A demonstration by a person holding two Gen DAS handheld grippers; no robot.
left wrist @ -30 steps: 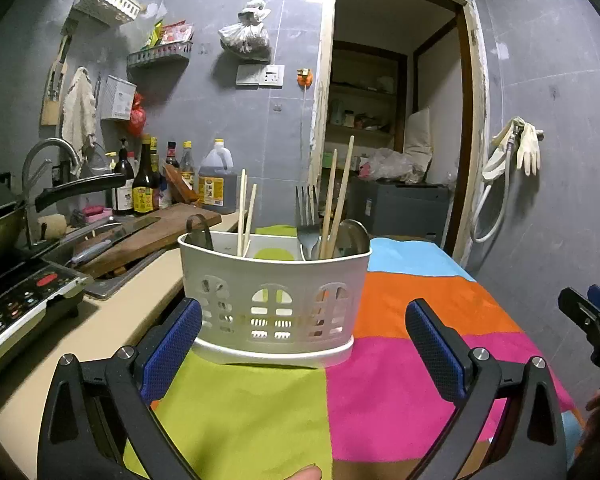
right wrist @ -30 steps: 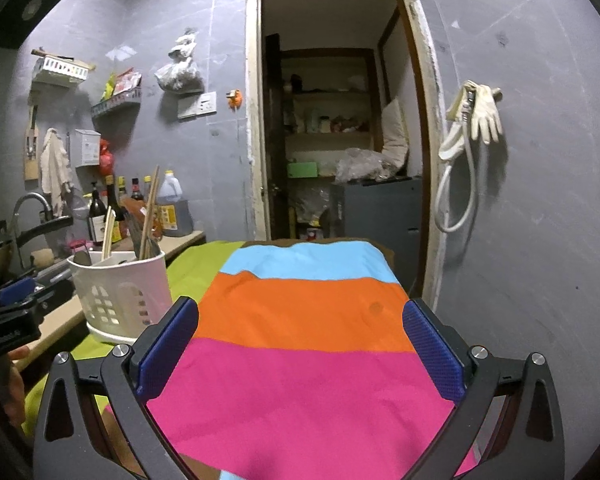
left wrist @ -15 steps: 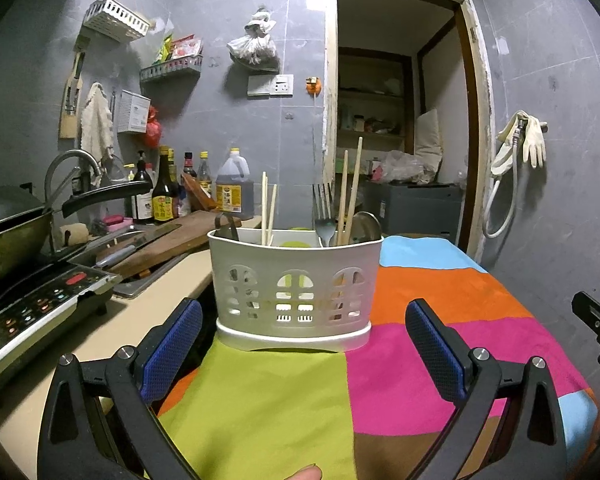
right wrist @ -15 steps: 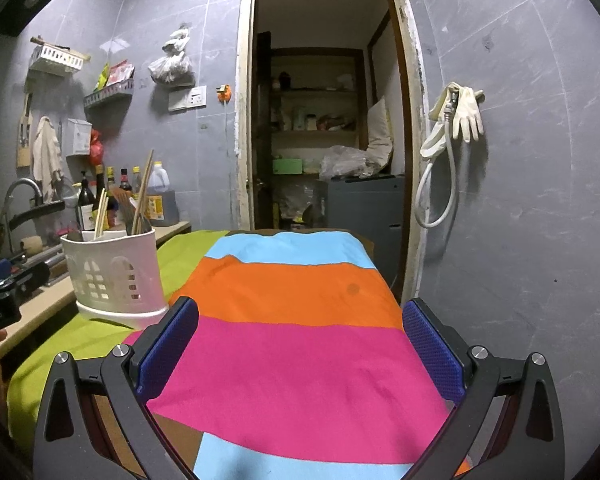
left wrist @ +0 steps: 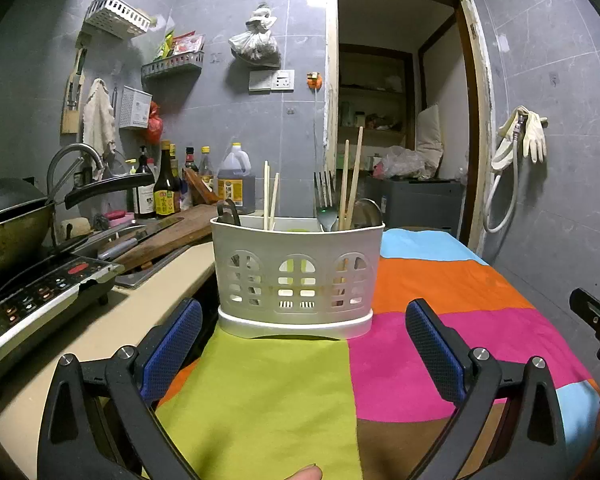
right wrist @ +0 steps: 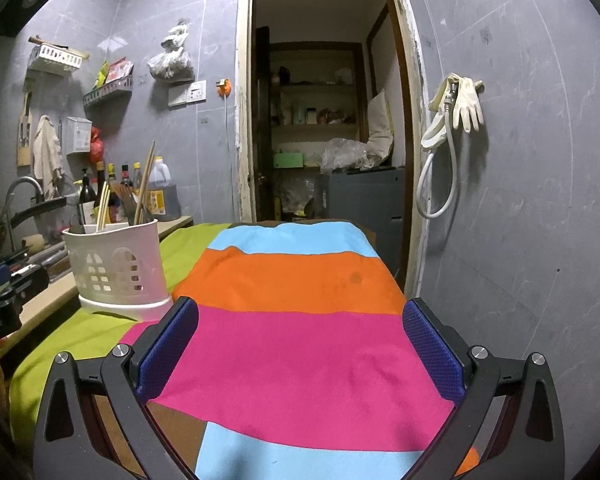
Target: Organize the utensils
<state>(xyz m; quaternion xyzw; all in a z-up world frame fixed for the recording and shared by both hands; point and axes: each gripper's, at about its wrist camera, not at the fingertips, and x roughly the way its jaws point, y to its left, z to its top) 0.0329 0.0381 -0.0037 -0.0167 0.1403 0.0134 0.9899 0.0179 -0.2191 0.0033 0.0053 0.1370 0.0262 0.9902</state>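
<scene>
The white caddy [left wrist: 298, 276] stands on the cloth-covered surface [left wrist: 260, 392] just ahead of the left gripper [left wrist: 304, 354], chopsticks [left wrist: 350, 178] and fork [left wrist: 325, 196] upright inside. Both grippers, right gripper [right wrist: 300, 354] included, hold their jaws apart and empty. A careless nudge could topple the light caddy.

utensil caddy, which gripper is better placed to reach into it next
Left. The left gripper is open and faces the white utensil caddy squarely. The right gripper, also open, points at bare tablecloth, caddy off to its left.
</scene>
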